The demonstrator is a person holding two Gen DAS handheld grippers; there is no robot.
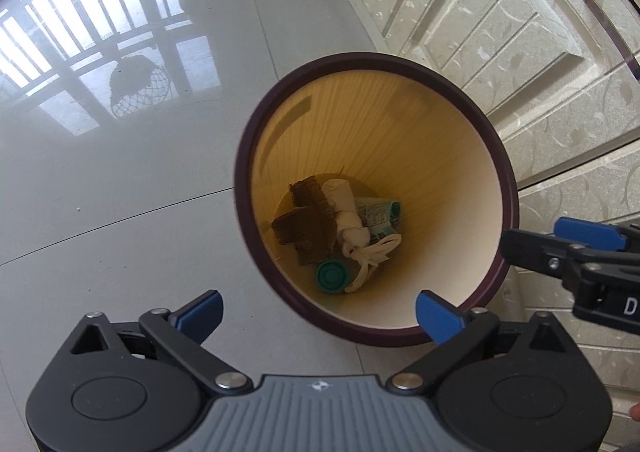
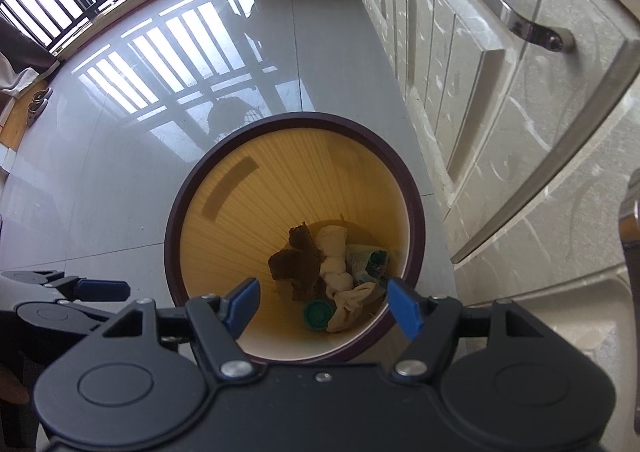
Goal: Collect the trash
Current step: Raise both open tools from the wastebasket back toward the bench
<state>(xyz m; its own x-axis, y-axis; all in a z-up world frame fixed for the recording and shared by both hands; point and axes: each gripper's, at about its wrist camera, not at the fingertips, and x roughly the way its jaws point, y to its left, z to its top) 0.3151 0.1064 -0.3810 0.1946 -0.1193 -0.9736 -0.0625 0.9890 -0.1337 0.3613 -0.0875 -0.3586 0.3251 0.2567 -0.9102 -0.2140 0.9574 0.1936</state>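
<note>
Trash bin (image 1: 496, 180) stands on the floor (image 1: 120, 212) beside cabinet doors (image 1: 520, 32). Above the bin, my left gripper (image 1: 318, 310) gapes wide, empty; my right gripper (image 2: 322, 306) partly spread, empty. Inside the bin: cardboard (image 1: 308, 224), knotted white cloth (image 1: 352, 228), green cap (image 1: 331, 276).

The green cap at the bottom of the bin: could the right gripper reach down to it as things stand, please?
Probably yes. The right gripper is open and empty above the bin, and the green cap lies uncovered beside the white cloth, though deep down.
</note>
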